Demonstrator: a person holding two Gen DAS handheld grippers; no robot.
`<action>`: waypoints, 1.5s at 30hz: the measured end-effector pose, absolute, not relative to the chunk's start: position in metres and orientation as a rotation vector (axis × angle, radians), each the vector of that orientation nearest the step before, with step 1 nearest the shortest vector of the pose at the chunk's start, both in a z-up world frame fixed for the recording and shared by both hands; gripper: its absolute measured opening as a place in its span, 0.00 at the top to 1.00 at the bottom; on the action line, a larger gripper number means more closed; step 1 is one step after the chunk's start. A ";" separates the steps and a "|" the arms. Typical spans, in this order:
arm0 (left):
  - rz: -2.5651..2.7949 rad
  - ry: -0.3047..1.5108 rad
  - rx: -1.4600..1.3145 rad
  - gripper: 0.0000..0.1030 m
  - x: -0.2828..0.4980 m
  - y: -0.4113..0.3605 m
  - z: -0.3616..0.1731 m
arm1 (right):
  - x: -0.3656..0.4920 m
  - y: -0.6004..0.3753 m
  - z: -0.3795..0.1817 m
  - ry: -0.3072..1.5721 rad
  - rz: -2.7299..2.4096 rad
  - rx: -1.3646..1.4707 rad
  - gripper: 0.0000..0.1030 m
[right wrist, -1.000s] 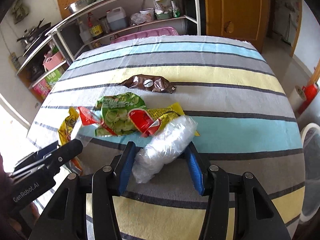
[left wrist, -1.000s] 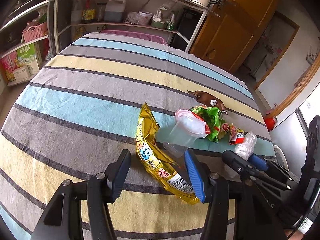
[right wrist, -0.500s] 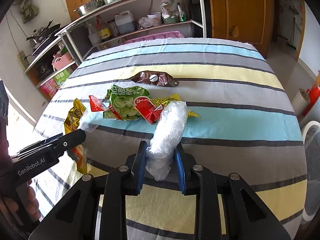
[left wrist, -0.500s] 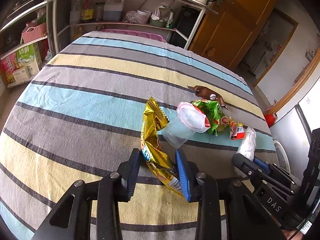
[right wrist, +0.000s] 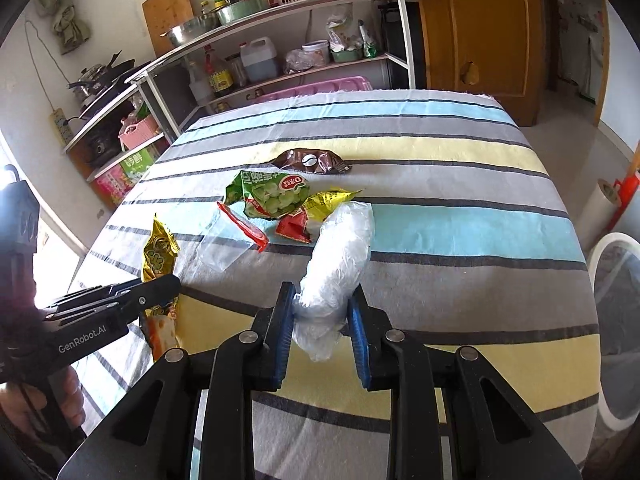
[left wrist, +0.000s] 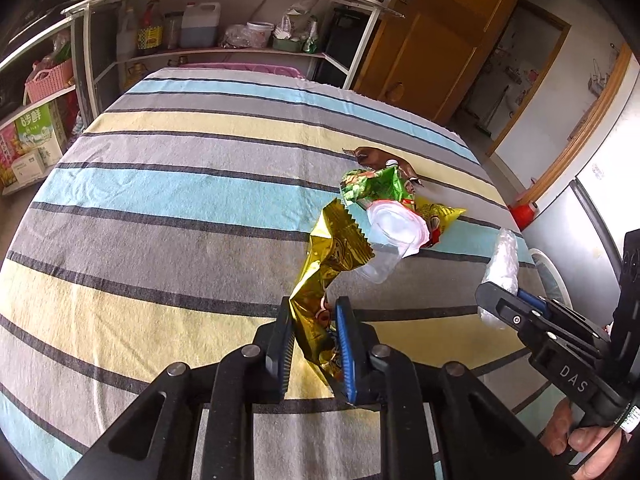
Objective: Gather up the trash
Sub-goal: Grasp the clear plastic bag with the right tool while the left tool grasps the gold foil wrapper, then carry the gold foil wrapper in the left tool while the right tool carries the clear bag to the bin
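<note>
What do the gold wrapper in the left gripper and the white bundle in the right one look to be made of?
Gold wrapper: likely metallised foil film; mirror-bright, sharply creased, serrated end. The left gripper is closing on it.

White bundle: probably thin plastic film or bag; translucent, finely wrinkled, bulging between the right gripper pads.

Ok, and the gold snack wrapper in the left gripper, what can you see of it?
The gold snack wrapper is crinkled, shiny foil with a zigzag-cut top edge and printed graphics. Its lower end sits pinched between the left gripper's closing jaws, the rest rising crumpled and twisted above the striped tablecloth. Its top overlaps the clear plastic cup in view.
</note>
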State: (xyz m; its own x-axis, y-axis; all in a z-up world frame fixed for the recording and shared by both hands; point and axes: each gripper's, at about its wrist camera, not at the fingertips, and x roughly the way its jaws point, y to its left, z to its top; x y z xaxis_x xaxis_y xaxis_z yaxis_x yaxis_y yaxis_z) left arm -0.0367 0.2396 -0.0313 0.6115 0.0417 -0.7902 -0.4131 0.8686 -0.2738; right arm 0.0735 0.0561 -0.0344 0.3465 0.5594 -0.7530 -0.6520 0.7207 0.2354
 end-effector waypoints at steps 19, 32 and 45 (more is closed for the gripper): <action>0.155 0.864 -0.335 0.85 -0.029 0.187 -0.010 | 0.059 0.012 -0.020 0.865 0.757 -0.052 0.74; 0.056 0.878 -0.243 0.85 -0.003 0.137 -0.011 | 0.059 -0.027 -0.015 0.829 0.688 -0.016 0.74; -0.017 0.869 -0.161 0.87 0.024 0.088 -0.004 | 0.065 -0.073 -0.007 0.798 0.604 0.043 0.74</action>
